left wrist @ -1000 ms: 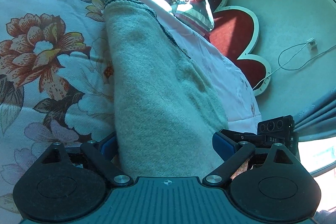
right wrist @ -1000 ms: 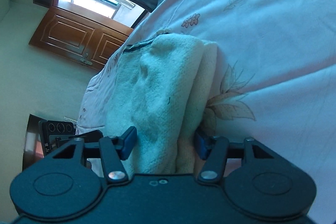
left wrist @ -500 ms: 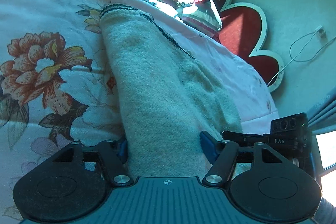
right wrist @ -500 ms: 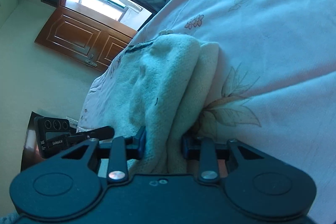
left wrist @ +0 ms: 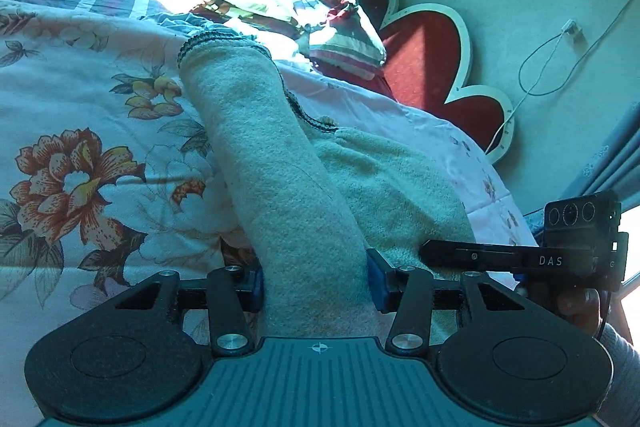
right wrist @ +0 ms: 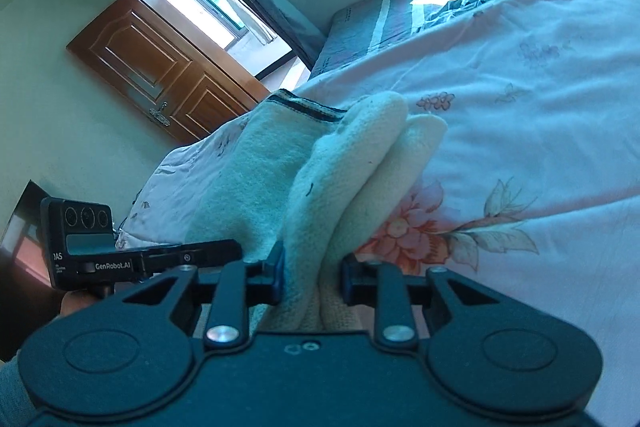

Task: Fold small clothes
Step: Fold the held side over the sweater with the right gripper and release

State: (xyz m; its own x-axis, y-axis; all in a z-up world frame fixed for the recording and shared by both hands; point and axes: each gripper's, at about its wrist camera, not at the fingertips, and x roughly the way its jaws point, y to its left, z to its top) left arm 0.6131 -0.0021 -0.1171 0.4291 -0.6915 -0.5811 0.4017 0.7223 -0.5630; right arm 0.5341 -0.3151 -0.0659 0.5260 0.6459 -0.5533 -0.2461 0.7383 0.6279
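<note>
Floral bedspread (left wrist: 80, 131) has loads of open room on my side. The cream fleece garment (left wrist: 280, 179) (dark-trimmed hem at the far end) lies near the bed's edge. My left gripper (left wrist: 316, 285) and right gripper (right wrist: 311, 273) have just closed, each pinching a bunched fold.

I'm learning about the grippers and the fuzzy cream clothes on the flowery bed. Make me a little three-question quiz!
1. True or false: the left gripper is clamped on the fuzzy cream garment.
2. What does the garment lie on? A) floral bedspread B) wooden floor C) kitchen table
3. Fill in: the right gripper pinches a ____ edge of the garment.

Key: 1 true; 2 A; 3 folded. Both grippers' jaws have just been closing on the cloth.
</note>
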